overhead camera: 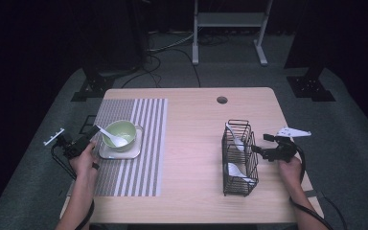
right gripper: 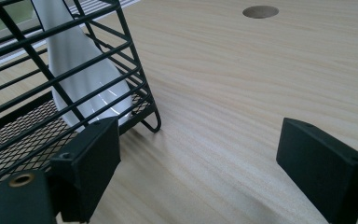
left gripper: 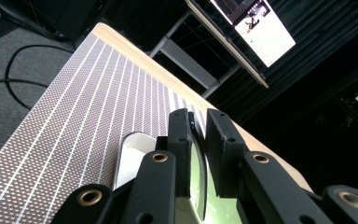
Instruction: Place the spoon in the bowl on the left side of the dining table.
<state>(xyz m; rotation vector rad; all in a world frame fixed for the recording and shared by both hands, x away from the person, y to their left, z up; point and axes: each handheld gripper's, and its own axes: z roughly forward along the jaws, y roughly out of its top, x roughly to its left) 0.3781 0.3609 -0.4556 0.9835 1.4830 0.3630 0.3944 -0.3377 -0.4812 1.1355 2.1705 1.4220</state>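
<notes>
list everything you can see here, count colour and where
table: 1, light wood, centre, round hole near the far edge
placemat: 1, grey with white stripes, left half of the table
plate: 1, white, square, on the placemat
bowl: 1, pale green, on the plate
spoons: 3, white; one in the bowl, two in the rack
rack: 1, black wire, right half of the table
left gripper: black, jaws closed on the bowl's rim
right gripper: black, jaws wide apart, beside the rack

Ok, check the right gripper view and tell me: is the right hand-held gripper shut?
No, the right hand-held gripper stands wide open, its two jaws far apart over bare table beside the wire rack.
</notes>
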